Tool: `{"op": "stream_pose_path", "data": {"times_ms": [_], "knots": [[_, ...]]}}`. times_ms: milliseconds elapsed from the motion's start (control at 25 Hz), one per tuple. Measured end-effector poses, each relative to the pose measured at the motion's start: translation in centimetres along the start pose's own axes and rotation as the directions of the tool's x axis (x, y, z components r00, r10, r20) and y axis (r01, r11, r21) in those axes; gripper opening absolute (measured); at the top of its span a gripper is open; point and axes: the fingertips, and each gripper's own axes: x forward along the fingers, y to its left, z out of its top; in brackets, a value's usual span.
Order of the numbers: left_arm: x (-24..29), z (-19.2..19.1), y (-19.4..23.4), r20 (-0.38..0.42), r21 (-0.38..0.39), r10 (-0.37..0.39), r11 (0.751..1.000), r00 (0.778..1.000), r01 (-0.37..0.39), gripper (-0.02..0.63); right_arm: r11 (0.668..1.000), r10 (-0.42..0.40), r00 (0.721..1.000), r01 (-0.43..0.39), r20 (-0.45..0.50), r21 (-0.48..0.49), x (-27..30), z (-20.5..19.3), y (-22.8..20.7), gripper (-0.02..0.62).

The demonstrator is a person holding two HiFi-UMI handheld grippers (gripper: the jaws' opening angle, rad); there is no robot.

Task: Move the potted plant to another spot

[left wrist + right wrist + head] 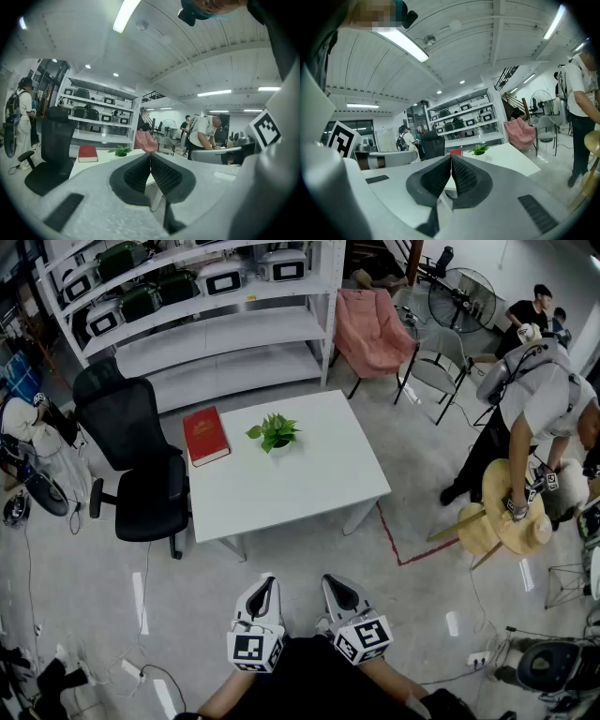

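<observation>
Green potted plant [273, 432] sits untouched on tabletop [319, 479]. Left tool [265, 585] and right tool [339, 587] pressed together, empty, well short of it; approach, spread one, grip pot not leaves

White table [309, 479] mid grey floor [84, 596], blk office chair [141, 465] left, white shelving [216, 334] behind, pink chair [370, 329].

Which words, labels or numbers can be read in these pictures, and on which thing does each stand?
No text is readable in any view.
Red book: gold mark on the cover, too small to read.
Shelf boxes: front panels too small to read.
Marker cubes: black-and-white square patterns only, no letters.
</observation>
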Motion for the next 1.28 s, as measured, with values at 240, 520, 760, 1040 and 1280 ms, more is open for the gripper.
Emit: {"op": "stream_pose_path", "data": {"times_ms": [240,520,760,1040,1280], "knots": [[0.1,-0.1,0.0,0.001,-0.015,0.007,1.0,1.0,-0.007,0.017,1.0,0.001,1.0,-0.001,0.0,0.001,-0.2,0.0,-0.2,0.013],[0.1,-0.3,0.3,-0.004,-0.021,-0.002,1.0,1.0,0.002,0.017,1.0,0.001,1.0,-0.001,-0.003,-0.001,0.2,-0.2,0.3,0.014],[-0.2,0.0,1.6,-0.003,-0.025,-0.011,1.0,1.0,0.011,0.017,1.0,-0.011,1.0,0.011,-0.01,0.0,1.2,-0.2,1.3,0.014],[-0.9,0.1,4.4,-0.006,-0.031,-0.029,0.999,1.0,0.029,0.017,1.0,-0.028,1.0,0.028,-0.002,-0.002,3.2,0.0,3.5,0.014],[-2.0,0.7,7.7,-0.012,-0.027,-0.047,0.999,0.999,0.047,0.017,0.998,-0.061,0.998,0.061,0.008,0.009,5.4,0.2,5.8,0.014]]}}
